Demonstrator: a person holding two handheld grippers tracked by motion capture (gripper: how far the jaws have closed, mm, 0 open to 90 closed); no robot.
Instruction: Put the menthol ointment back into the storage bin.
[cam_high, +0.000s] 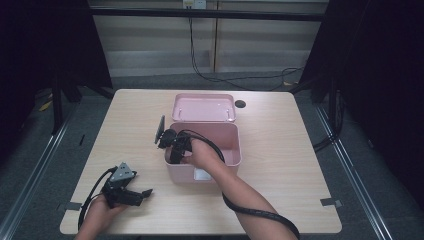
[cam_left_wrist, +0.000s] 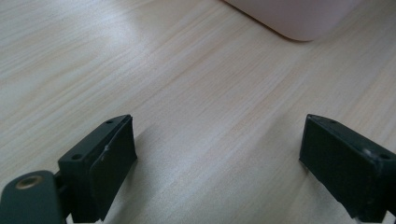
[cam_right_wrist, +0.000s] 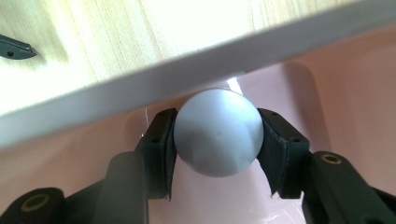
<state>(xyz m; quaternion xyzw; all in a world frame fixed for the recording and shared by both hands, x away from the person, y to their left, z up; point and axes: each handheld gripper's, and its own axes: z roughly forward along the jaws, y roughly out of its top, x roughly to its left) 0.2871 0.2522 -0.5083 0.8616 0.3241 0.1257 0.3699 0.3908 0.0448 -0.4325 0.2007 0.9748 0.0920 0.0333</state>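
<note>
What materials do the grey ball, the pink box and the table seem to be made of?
Grey ball: probably plastic or rubber, with a matte, smooth surface and only a soft highlight.
Pink box: likely moulded plastic with a slight gloss, rounded corners and thin even walls.
Table: wood or wood-look laminate, with a pale grain pattern and a low sheen.

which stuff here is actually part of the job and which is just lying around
In the job:
- grey ball, clamped in the right gripper
- pink box, which that gripper reaches into

Lying about:
- pink lid behind the box
- left gripper, open over bare table
- dark round spot on the table
</note>
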